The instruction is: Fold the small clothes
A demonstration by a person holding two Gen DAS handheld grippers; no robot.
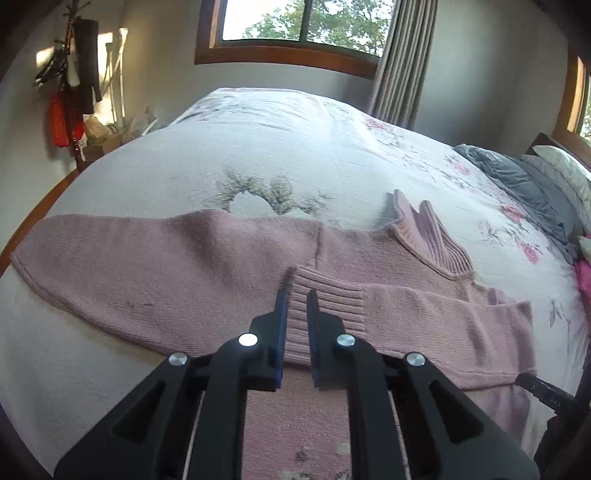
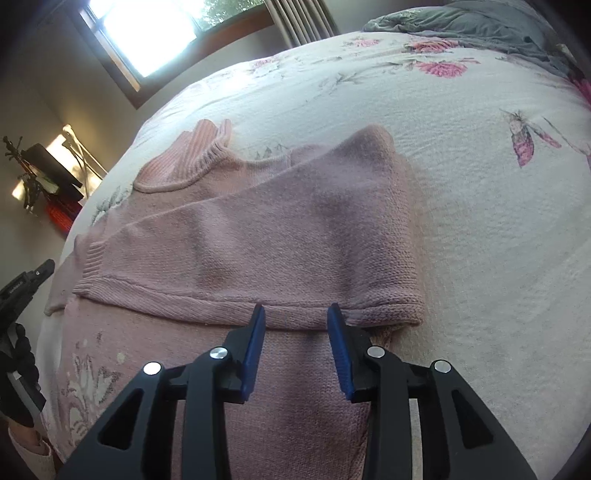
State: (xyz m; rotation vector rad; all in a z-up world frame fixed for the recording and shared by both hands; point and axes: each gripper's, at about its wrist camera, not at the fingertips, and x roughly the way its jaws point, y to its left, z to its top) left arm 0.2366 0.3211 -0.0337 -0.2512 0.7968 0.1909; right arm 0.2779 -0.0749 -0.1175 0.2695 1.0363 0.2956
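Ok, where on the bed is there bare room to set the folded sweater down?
Bare bedspread lies right of the pink sweater, up to the grey bedding. More lies beyond the collar toward the window. The pillow end is crowded.

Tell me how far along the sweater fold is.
Done: one sleeve lies folded across the sweater, cuff near its middle. In hand: nothing; left gripper and right gripper hover open. Left: the outstretched sleeve, then the body.
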